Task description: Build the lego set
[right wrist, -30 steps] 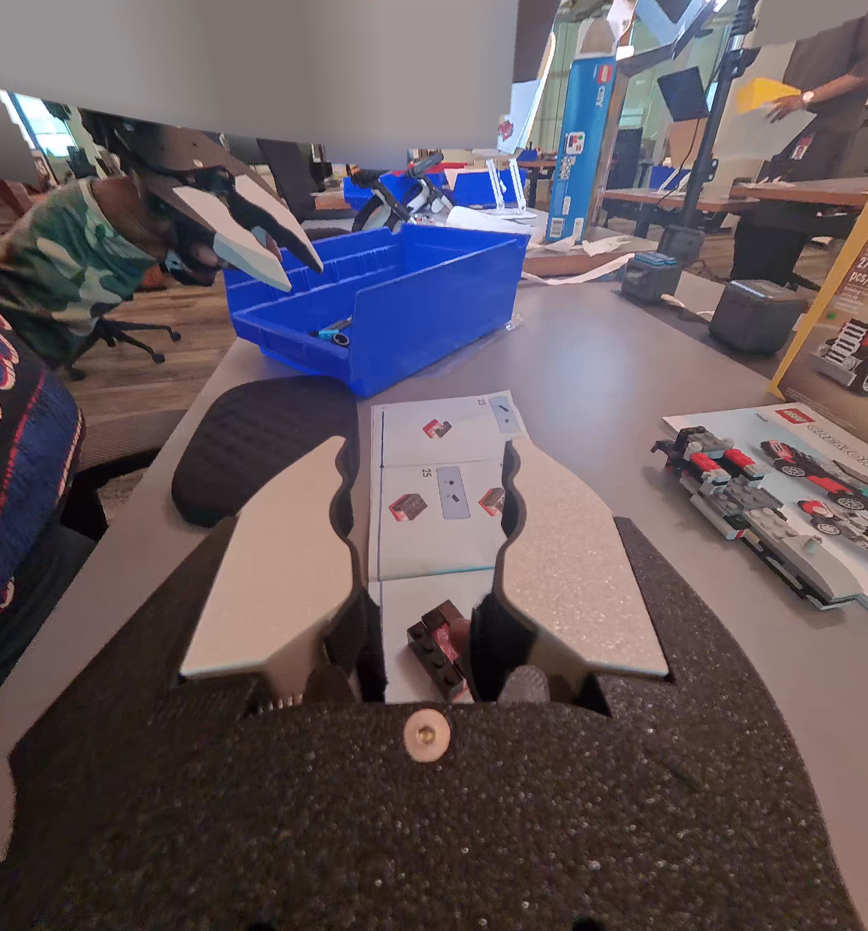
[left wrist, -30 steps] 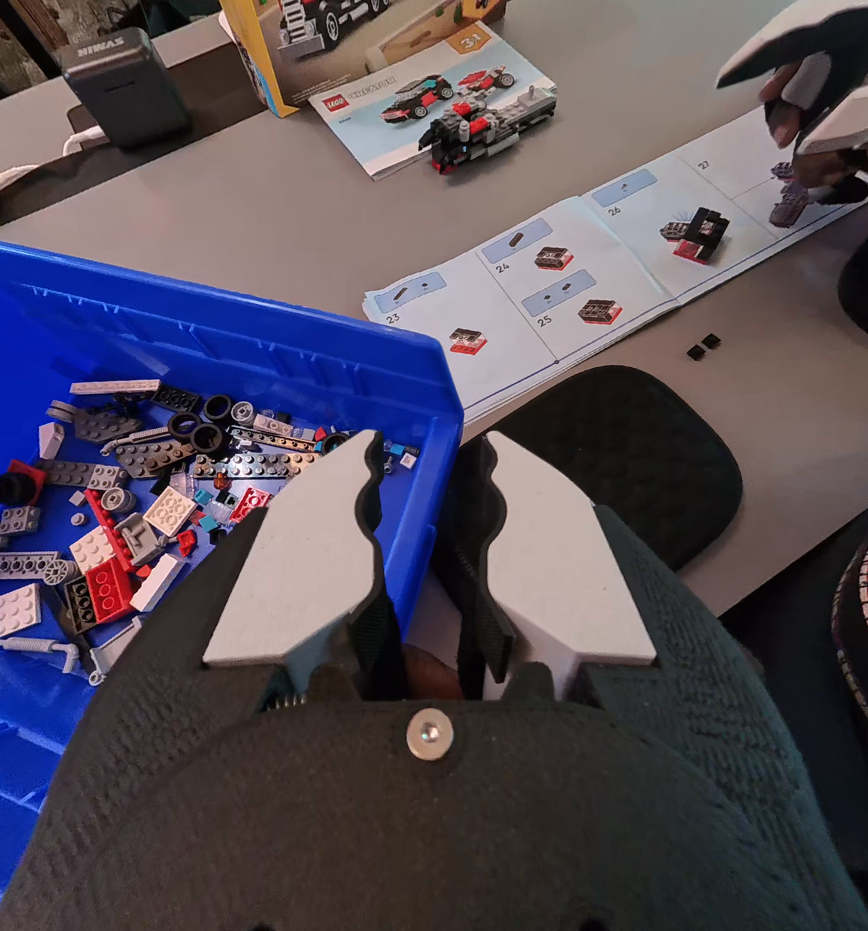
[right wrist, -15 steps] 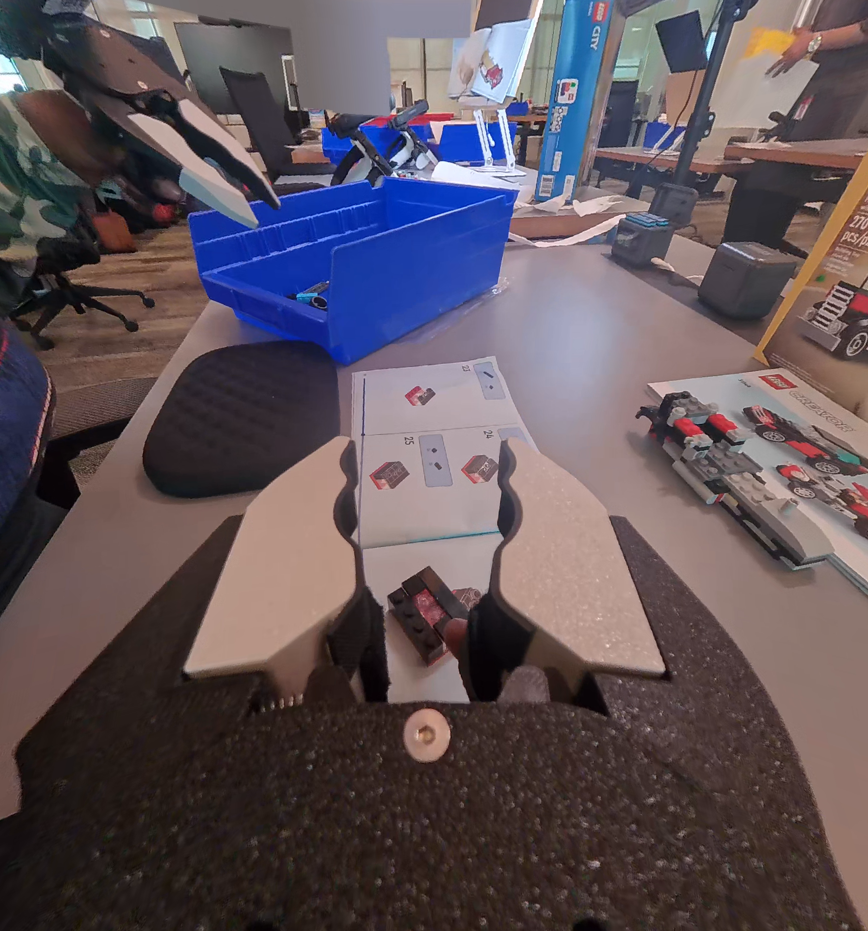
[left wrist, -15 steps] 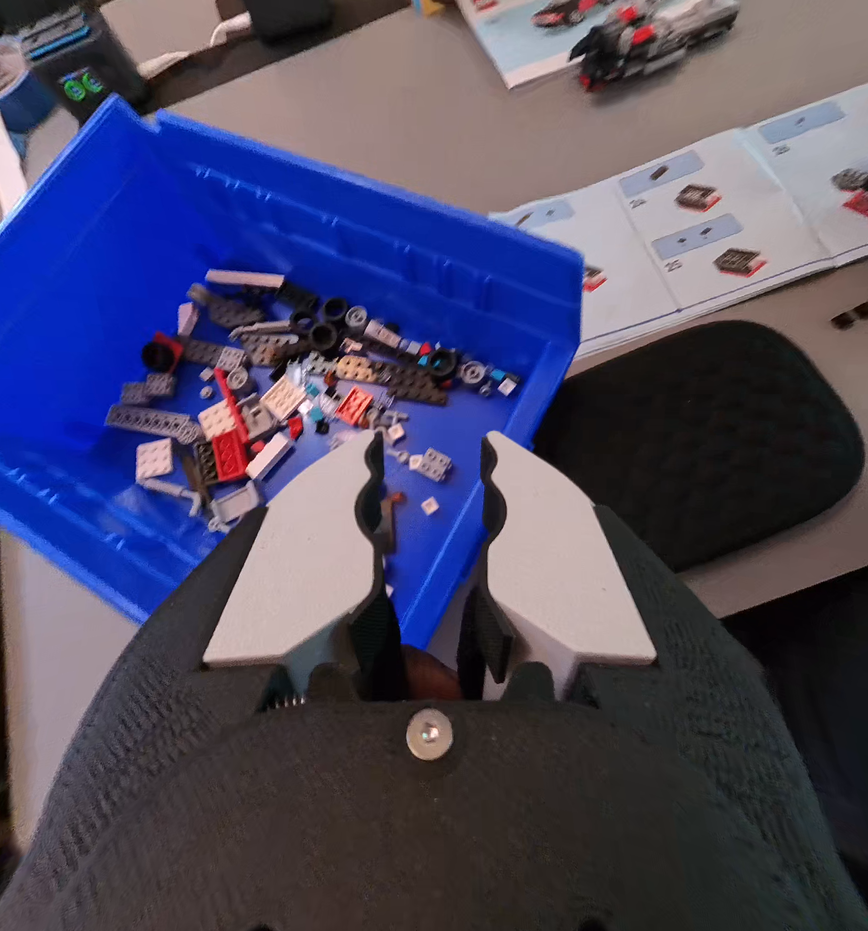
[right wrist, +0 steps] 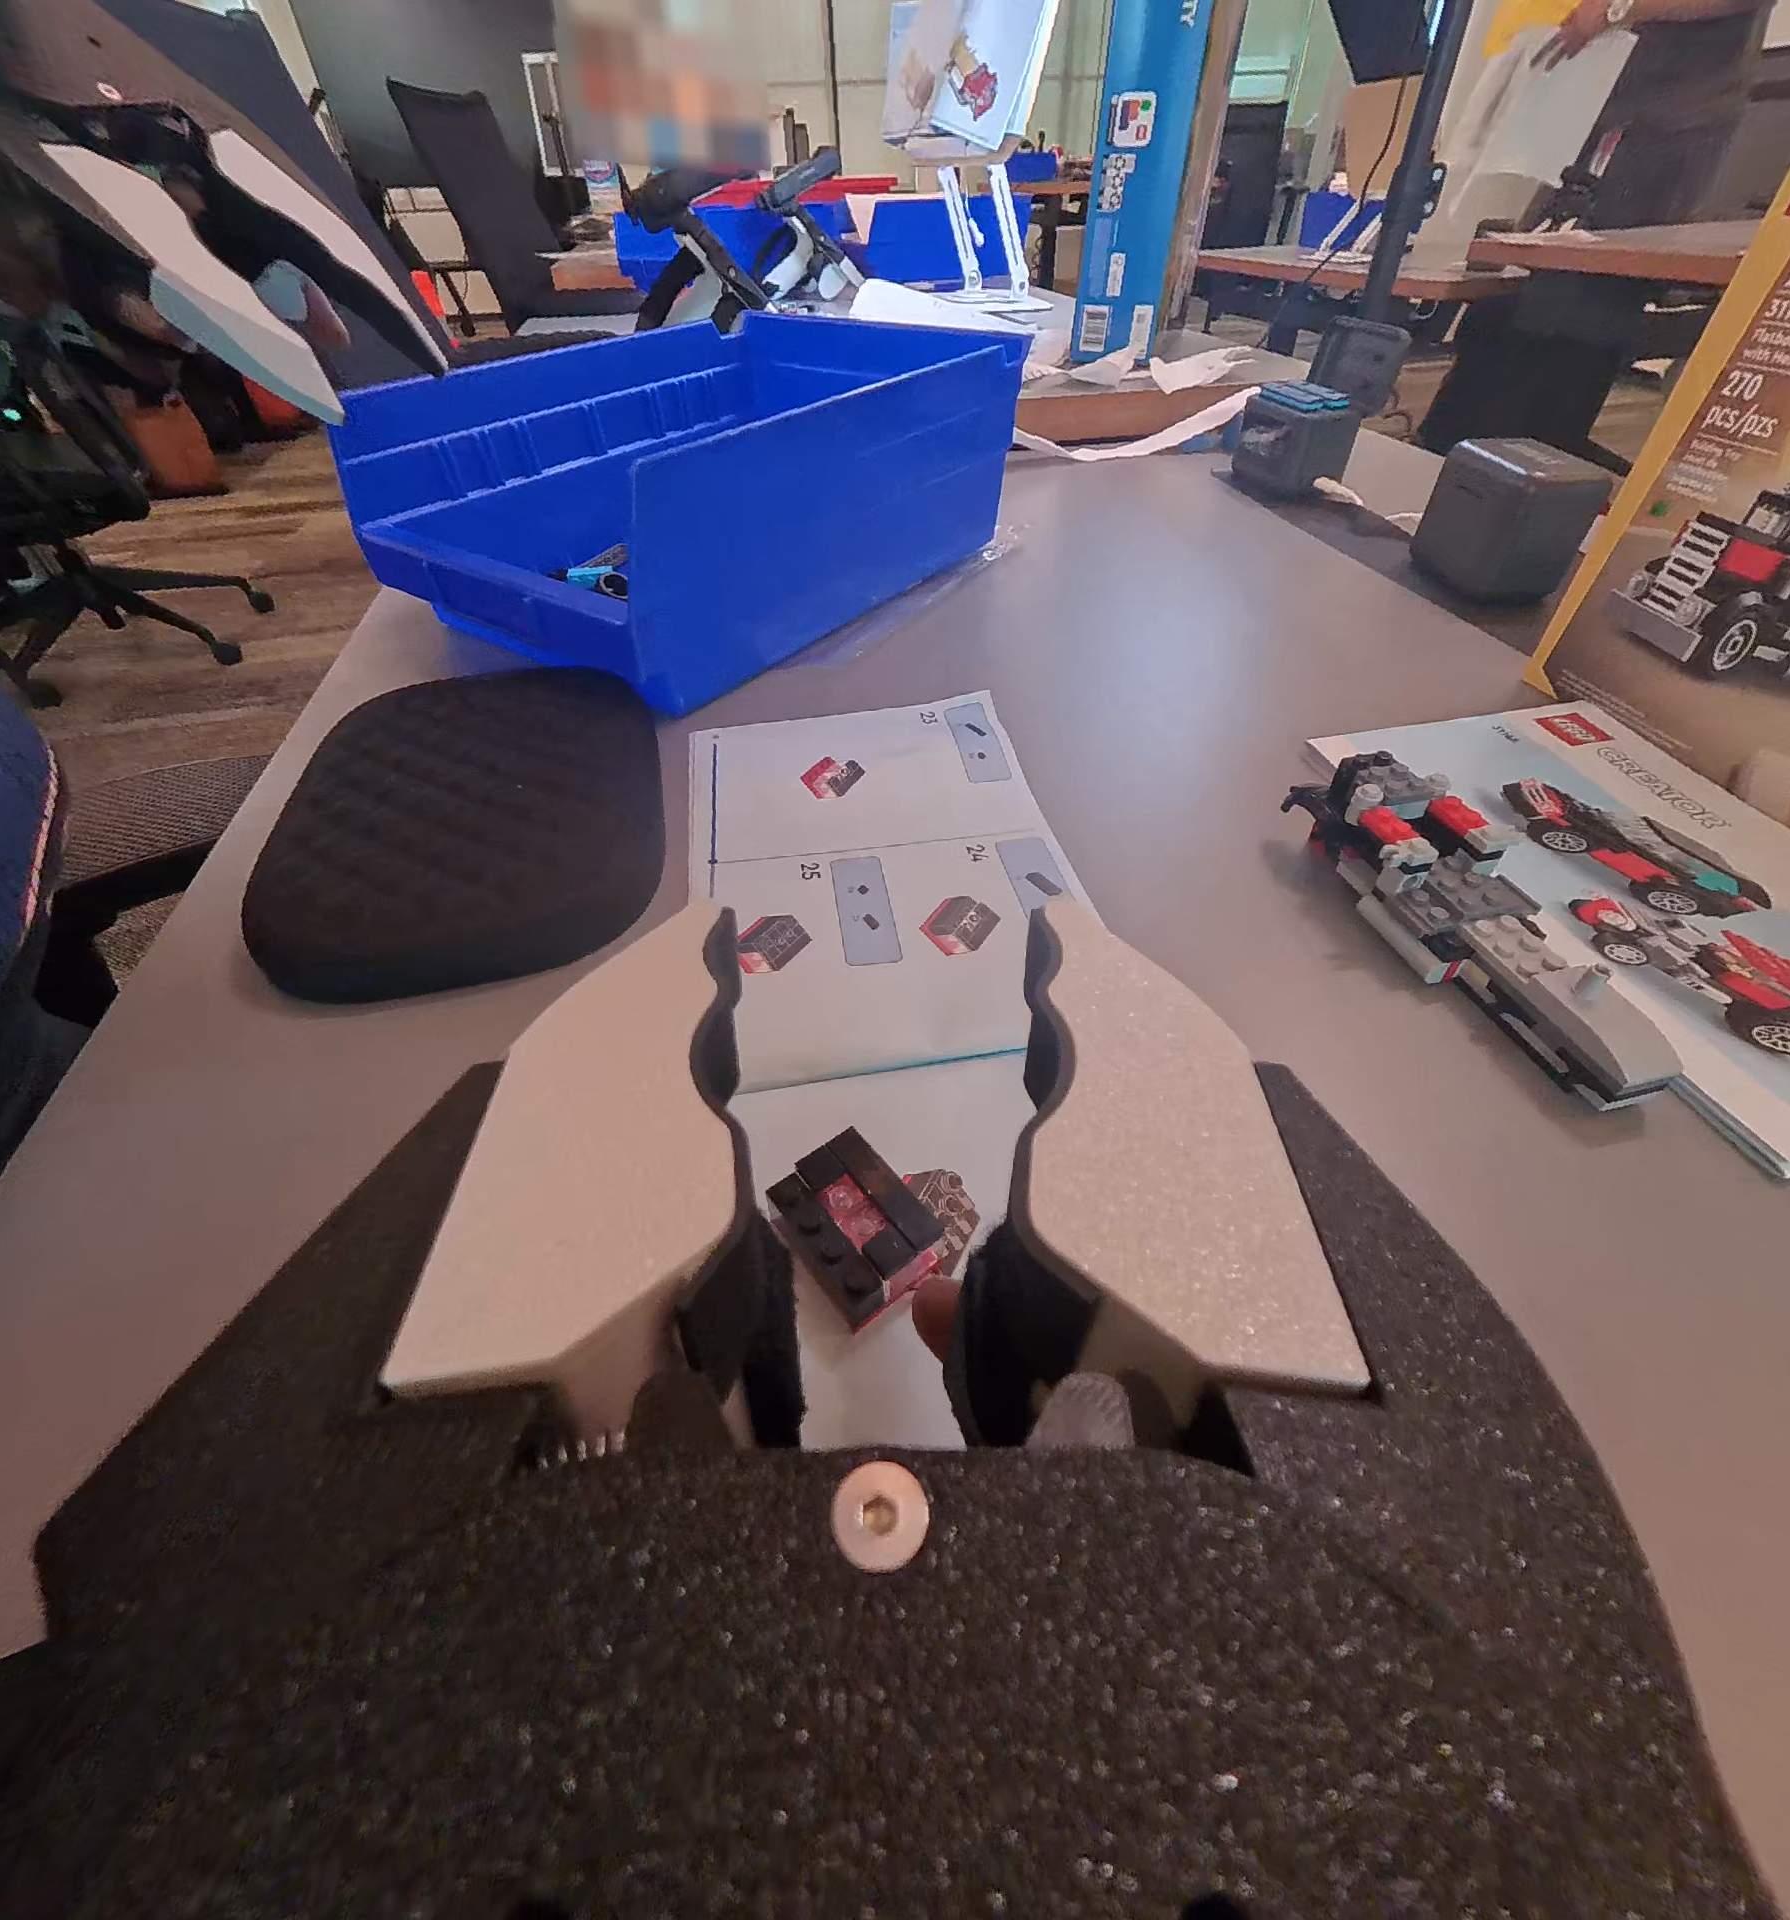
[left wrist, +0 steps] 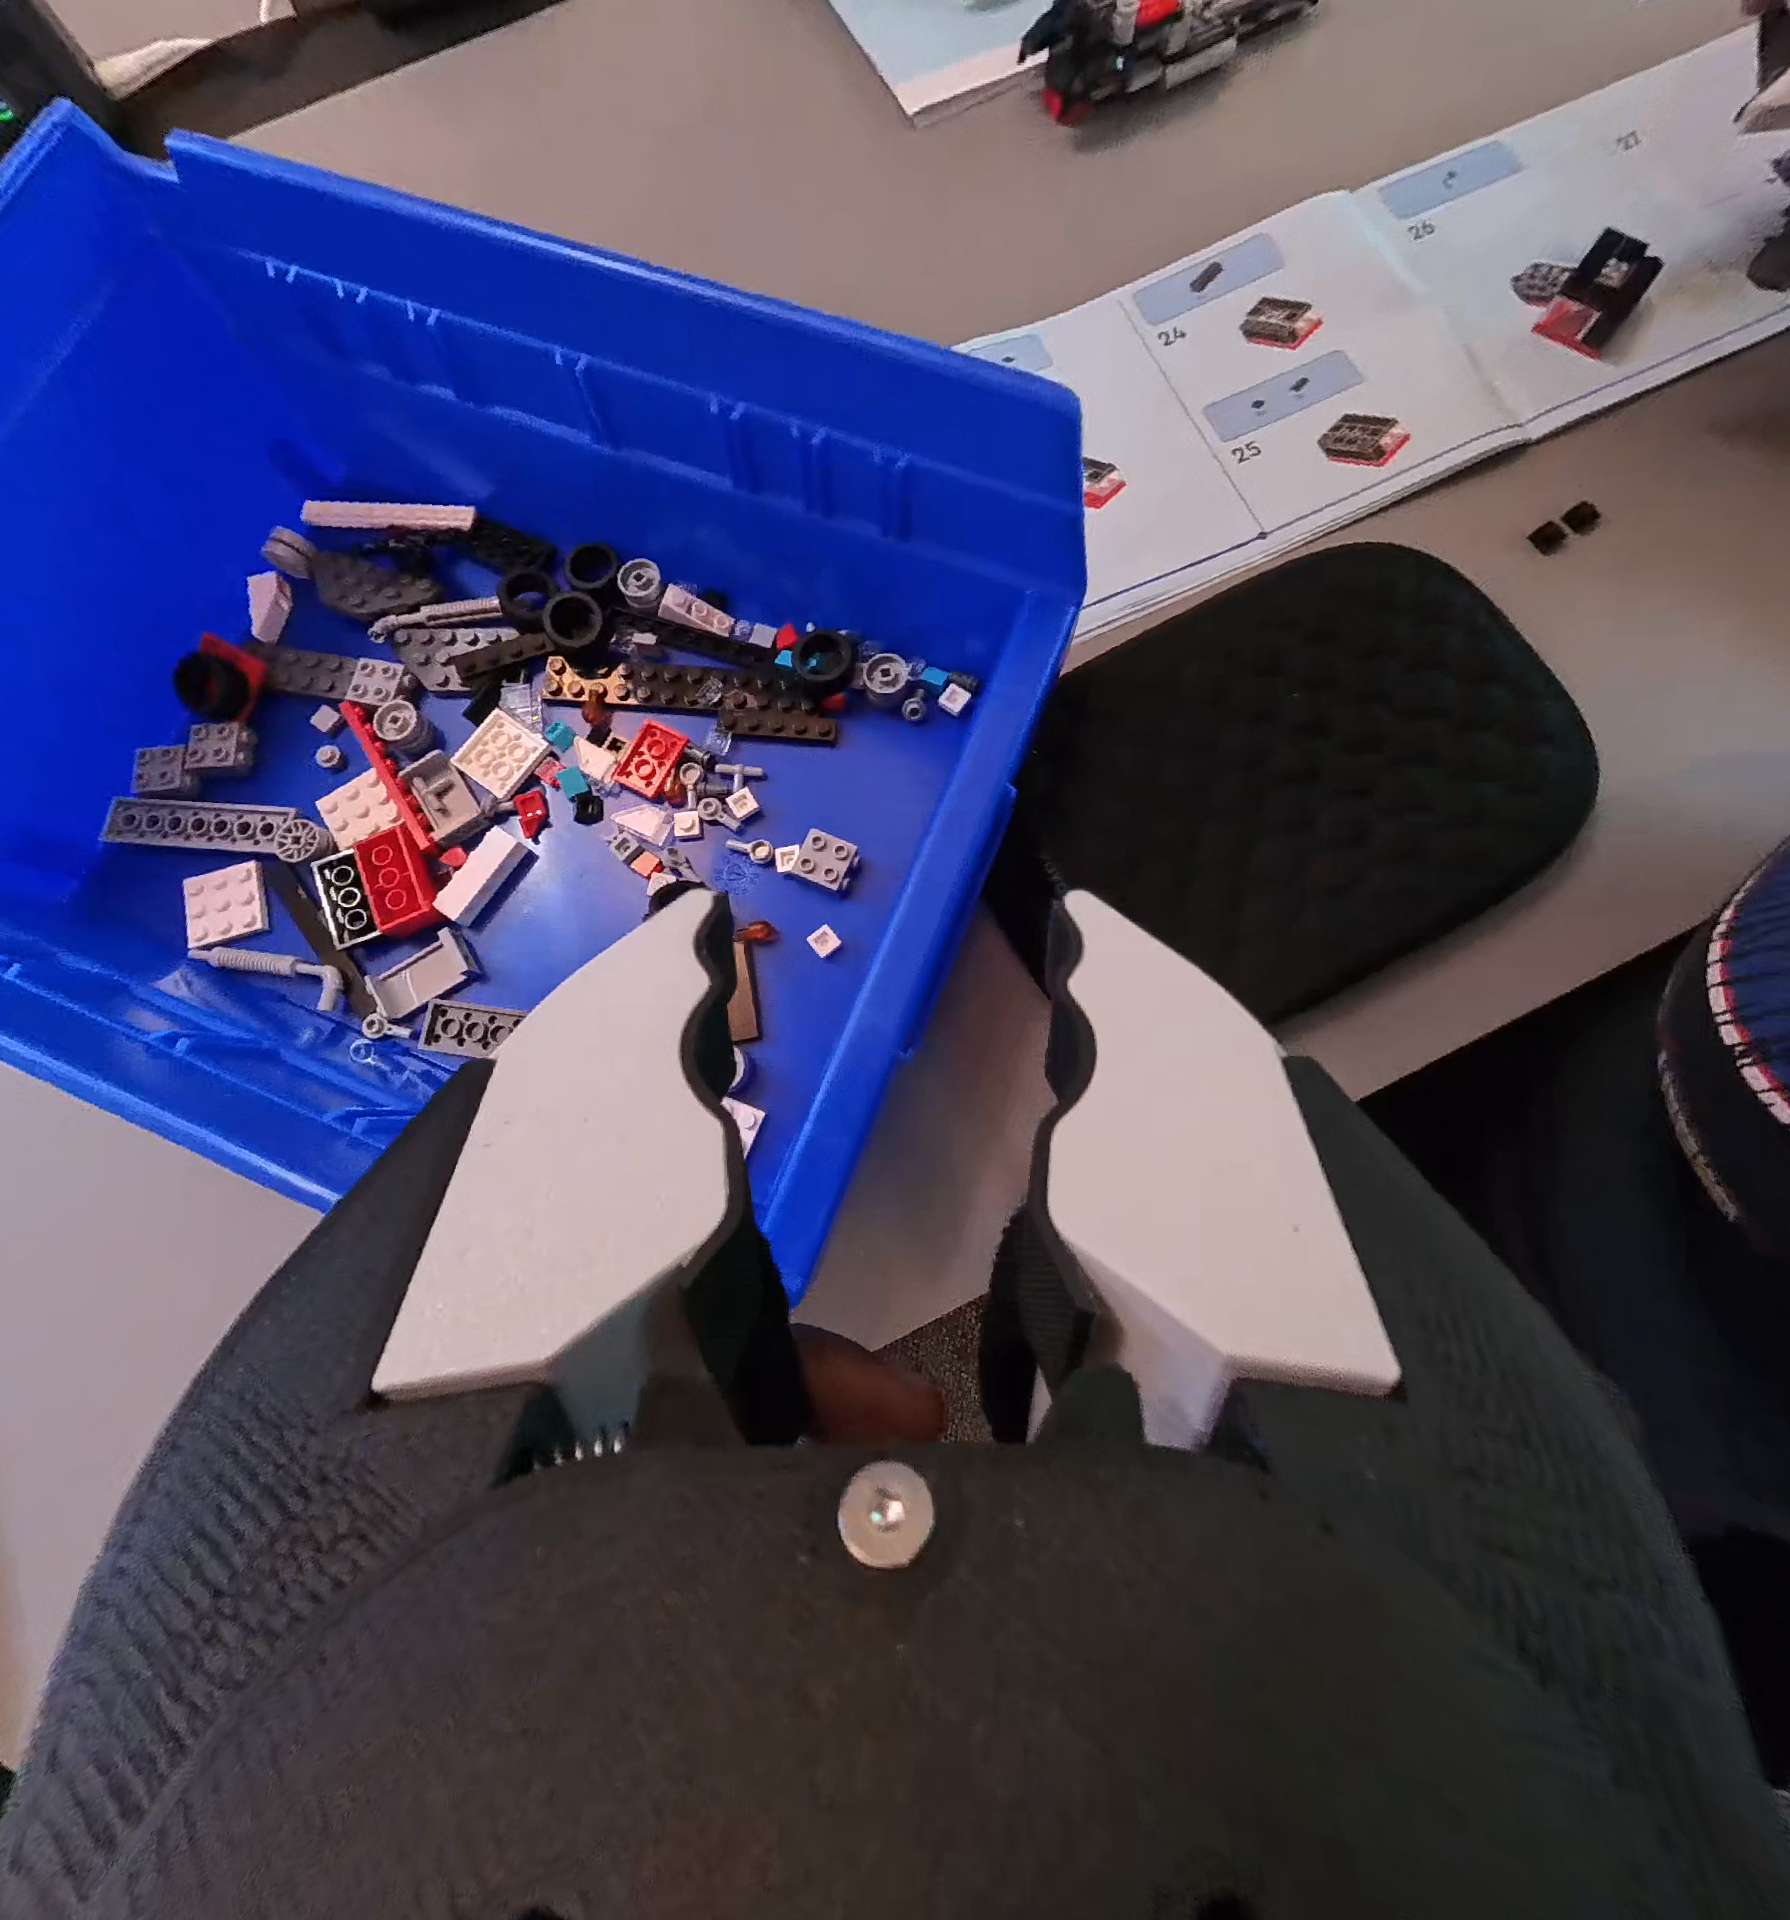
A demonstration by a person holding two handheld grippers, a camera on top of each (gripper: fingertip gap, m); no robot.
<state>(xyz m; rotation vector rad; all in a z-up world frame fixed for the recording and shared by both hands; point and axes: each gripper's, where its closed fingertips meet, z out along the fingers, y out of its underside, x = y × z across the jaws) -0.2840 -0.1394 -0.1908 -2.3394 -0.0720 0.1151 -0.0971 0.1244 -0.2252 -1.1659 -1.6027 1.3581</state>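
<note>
A blue bin [left wrist: 1036,488] holds several loose Lego pieces [left wrist: 517,748] in grey, black, red and white. My left gripper [left wrist: 886,925] is open and empty, above the bin's near right corner. An open instruction booklet [left wrist: 1390,343] lies to the right, with a small black and red assembly [left wrist: 1597,291] on it. My right gripper [right wrist: 878,935] is open above the booklet [right wrist: 870,790]. The assembly [right wrist: 860,1221] lies on the page between the finger bases, untouched. The left gripper [right wrist: 247,301] also shows over the bin [right wrist: 818,540].
A black padded rest [left wrist: 1306,769] lies at the table's front edge beside the bin. Two tiny black pieces [left wrist: 1561,525] lie on the table. A partly built flatbed [right wrist: 1473,914] rests on a second booklet [right wrist: 1722,1039]. The set's box [right wrist: 1753,436] and grey devices [right wrist: 1509,530] stand farther back. My right fingertips sit around 35 cm from my left ones. My right gripper is the nearer one to the partly built flatbed [right wrist: 1473,914]: about 15 cm, against 40 cm.
My left gripper swung left from the booklet side to above the bin, and its jaws opened wider. My right gripper stayed open and drew back a little from the assembly.
</note>
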